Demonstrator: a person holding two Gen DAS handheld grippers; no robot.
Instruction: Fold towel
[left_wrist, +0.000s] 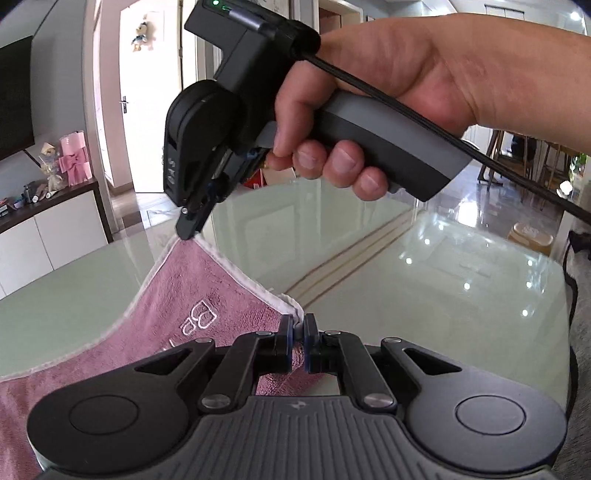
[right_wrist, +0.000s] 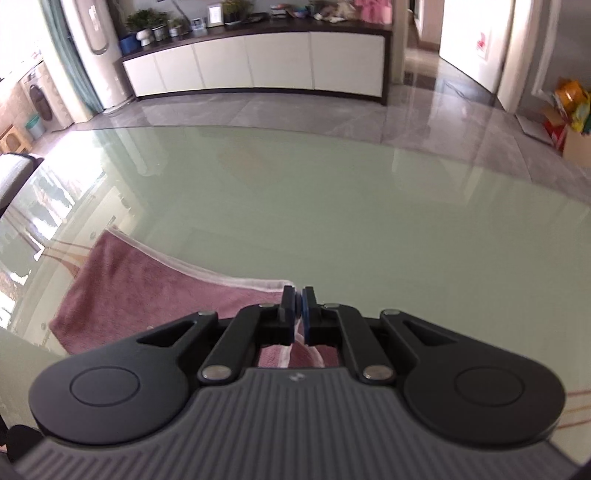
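A pink towel (left_wrist: 192, 299) with a white hem and white embroidered letters hangs slack over the pale green glass table (left_wrist: 424, 295). My left gripper (left_wrist: 299, 328) is shut on one white-hemmed corner of it. My right gripper (left_wrist: 190, 230), held in a person's hand (left_wrist: 369, 96), pinches the other corner higher up at the far left. In the right wrist view the right gripper (right_wrist: 298, 301) is shut on the towel's hem, and the towel (right_wrist: 147, 288) trails away to the left above the table (right_wrist: 332, 206).
A white low cabinet (right_wrist: 258, 66) with plants and frames stands beyond the table. A cardboard box (right_wrist: 576, 144) of bright items sits on the floor at right. A black cable (left_wrist: 480, 147) runs from the right gripper's handle. Doorways open at the back.
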